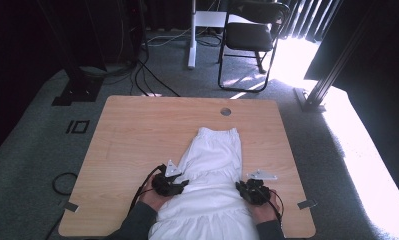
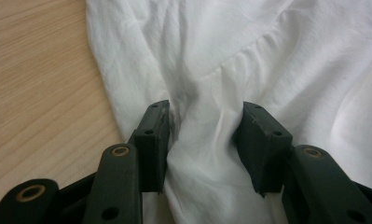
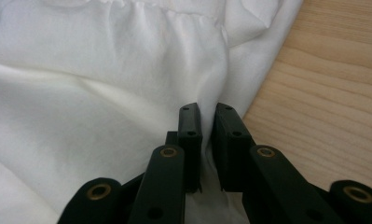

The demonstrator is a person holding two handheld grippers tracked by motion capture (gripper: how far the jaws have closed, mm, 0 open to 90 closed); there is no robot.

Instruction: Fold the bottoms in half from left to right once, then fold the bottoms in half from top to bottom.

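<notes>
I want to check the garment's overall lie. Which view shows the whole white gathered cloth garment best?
The high view: the white gathered cloth garment shows from far waistband to near edge on the wooden table. Each gripper view gives a close patch pinched between black jaws.

- The white garment (image 1: 213, 170) runs off the bottom edge in the high view, so its near end can't be seen.
- Both sleeves (image 1: 137, 222) get cut off there too.
- The left gripper (image 2: 205, 133) covers the fold bunched between its jaws.
- The right gripper (image 3: 207, 128) hides the fabric it pinches.
- The chair (image 1: 249, 35) loses its top at the frame edge.
</notes>
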